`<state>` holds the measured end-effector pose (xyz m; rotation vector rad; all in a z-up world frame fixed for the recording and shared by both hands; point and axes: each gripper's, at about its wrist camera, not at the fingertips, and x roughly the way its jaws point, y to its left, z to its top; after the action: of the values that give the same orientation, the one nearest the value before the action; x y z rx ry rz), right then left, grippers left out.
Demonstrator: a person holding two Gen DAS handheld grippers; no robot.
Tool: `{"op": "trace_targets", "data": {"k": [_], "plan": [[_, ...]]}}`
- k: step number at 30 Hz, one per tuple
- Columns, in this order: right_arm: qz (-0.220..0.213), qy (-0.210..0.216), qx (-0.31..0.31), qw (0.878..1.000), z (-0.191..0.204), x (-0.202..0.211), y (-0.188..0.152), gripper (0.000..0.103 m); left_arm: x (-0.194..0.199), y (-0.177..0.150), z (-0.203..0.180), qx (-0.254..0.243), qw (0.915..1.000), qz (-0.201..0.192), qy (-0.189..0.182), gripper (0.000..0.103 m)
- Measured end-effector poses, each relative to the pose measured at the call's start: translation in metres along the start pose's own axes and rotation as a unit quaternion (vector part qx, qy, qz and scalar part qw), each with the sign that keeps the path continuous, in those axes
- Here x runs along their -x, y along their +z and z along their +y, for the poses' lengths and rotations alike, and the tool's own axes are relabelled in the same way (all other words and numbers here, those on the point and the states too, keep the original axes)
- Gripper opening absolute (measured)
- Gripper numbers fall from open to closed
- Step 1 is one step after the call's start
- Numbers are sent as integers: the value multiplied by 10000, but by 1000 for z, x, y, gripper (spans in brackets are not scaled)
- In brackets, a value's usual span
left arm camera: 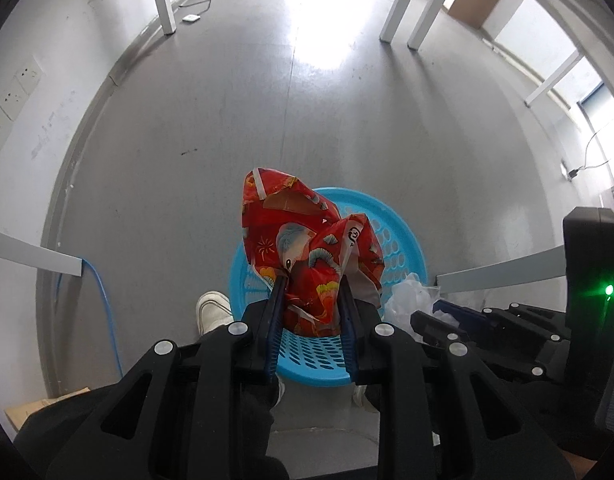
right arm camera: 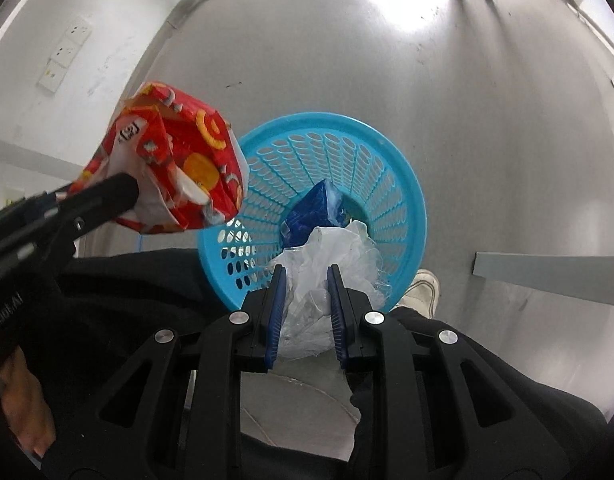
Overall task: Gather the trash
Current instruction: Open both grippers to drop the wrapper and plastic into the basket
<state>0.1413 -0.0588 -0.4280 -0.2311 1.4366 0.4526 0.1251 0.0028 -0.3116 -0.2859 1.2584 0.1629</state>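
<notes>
My left gripper (left arm camera: 312, 280) is shut on a crumpled red snack bag (left arm camera: 303, 240) and holds it above the blue plastic basket (left arm camera: 403, 236) on the floor. The red bag also shows in the right wrist view (right arm camera: 175, 164), left of the basket (right arm camera: 391, 176). My right gripper (right arm camera: 305, 274) is shut on a clear crumpled plastic bag (right arm camera: 331, 264) over the basket's near rim. A blue packet (right arm camera: 311, 214) lies inside the basket. The right gripper shows at the right of the left wrist view (left arm camera: 439, 312), with the clear plastic (left arm camera: 411, 296) at its tip.
White table legs (left arm camera: 399, 4) stand far across the grey floor. A white wall with sockets (left arm camera: 15, 96) is on the left, with a blue cable (left arm camera: 107, 312) along it. The person's white shoes (left arm camera: 213, 312) are beside the basket. A grey bar (right arm camera: 547, 276) juts in at right.
</notes>
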Motion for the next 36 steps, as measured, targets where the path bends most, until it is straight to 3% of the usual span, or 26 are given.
{"op": "trace_targets", "data": {"k": [3,8,15,18,20,21,25,36], "plan": [[54,3,-129,9999,-6,-6,5,20,-8,4,-5,-179,9996,36,223,24],[90,-111,-76,9999,-2,-17,10,21,-13,6,-1,-175,9997,134,118,24],[3,93,-256,9996,-11,-11,9,27,-15,7,-3,-221,9996,42,185,24],[-41,150,-302,9994,-13,-11,9,32,-13,7,-3,-209,9997,-59,134,31],[-84,206,-382,9990,-16,-9,10,41,-11,8,2,-139,9998,-94,80,48],[-110,244,-431,9987,-18,-8,10,48,-9,9,5,-62,9998,-160,95,50],[-177,251,-544,9980,-22,-4,9,55,-7,11,10,52,9987,-332,378,51],[-450,197,-279,9984,-10,20,-7,55,6,9,31,578,9977,-339,75,57]]}}
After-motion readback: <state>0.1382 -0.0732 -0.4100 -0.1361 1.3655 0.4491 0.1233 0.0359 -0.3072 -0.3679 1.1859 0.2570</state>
